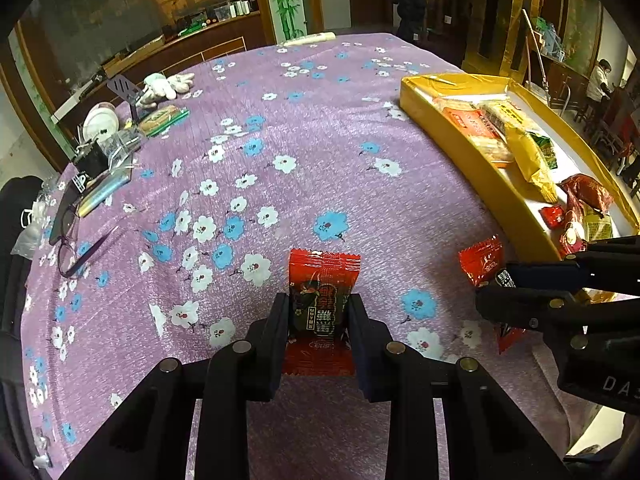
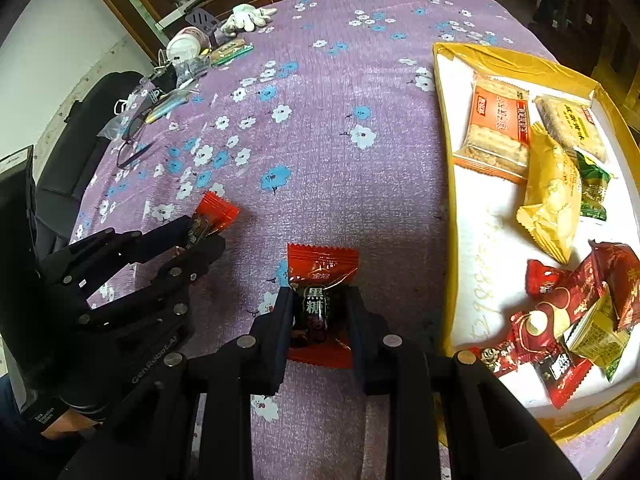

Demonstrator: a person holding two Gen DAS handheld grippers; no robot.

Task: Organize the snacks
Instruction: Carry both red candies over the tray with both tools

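- Nearest the left wrist lens: the left gripper point(image 1: 318, 312), its jaws drawn in tight on a red-and-black candy packet point(image 1: 320, 280). The packet is held upright, its crimped top edge standing clear above the fingertips, over the purple floral tablecloth point(image 1: 280, 128).
- Nearest the right wrist lens: the right gripper point(image 2: 320, 308), jaws likewise nearly together, clamped on a second red candy packet point(image 2: 322, 280) printed with white characters on black. This one is also held upright above the cloth.
- Each gripper is seen from the other's camera, side by side and apart, each with its red packet between the pads.
- A shallow yellow tray point(image 2: 446, 200) with a white floor is noted to the right of both grippers, resting on the cloth.
- Inside the tray: two cracker packs at the far end, a yellow pouch point(image 2: 552, 196) with a green packet just beside it, and a heap of red wrapped sweets point(image 2: 560, 320) at the near end.
- At the far left edge of the table, well apart: spectacles point(image 1: 70, 240), a white glove point(image 2: 248, 16), and mixed clutter.
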